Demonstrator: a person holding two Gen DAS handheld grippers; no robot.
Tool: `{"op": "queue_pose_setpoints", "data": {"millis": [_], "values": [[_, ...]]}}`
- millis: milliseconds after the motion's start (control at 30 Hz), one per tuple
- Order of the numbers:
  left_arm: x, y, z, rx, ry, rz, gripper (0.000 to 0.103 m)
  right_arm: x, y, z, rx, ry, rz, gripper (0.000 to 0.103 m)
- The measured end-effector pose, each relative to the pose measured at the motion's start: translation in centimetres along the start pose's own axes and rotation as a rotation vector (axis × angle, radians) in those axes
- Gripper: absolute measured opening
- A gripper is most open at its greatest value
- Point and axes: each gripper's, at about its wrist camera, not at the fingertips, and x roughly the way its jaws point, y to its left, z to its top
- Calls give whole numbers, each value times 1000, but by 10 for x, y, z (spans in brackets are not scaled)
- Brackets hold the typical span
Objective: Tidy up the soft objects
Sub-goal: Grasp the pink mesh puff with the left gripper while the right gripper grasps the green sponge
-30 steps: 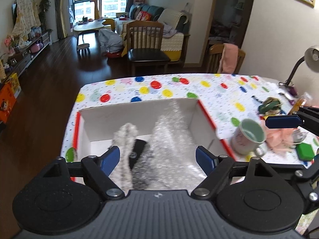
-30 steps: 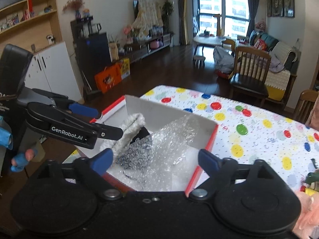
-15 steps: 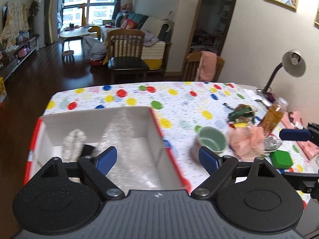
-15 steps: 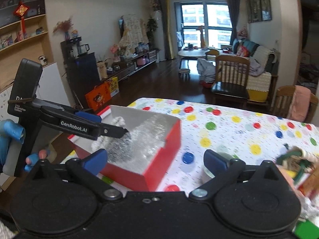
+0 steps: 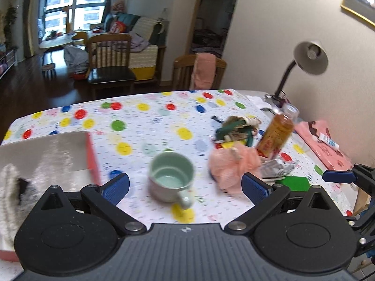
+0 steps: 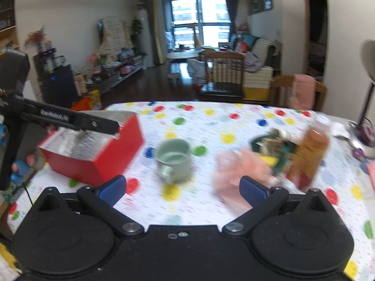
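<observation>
Left wrist view: left gripper (image 5: 185, 187) has just spread wide, nothing between its jaws (green mug (image 5: 172, 176) below). Right gripper (image 6: 182, 187) gapes empty near the pink bath pouf (image 6: 239, 171).

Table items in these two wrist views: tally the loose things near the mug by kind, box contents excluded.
Mug: 1
Pink bath puff: 1
Amber bottle: 1
Green block: 1
Tube: 1
Crumpled wrapper: 1
Green-and-yellow bundle, too tangled to split: 1
Total: 7
</observation>
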Motion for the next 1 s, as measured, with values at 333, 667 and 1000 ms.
{"op": "queue_pose_setpoints", "data": {"millis": [333,667,1000], "values": [[53,-78,12,27,48,-153,102,-10,-81,-39,34,62,-112,103],[114,-126,20,50,92,-111,102,14,-152,-61,-36,163,-89,103],[178,-145,24,89,168,-47,102,58,-191,-65,-139,274,-33,103]]}}
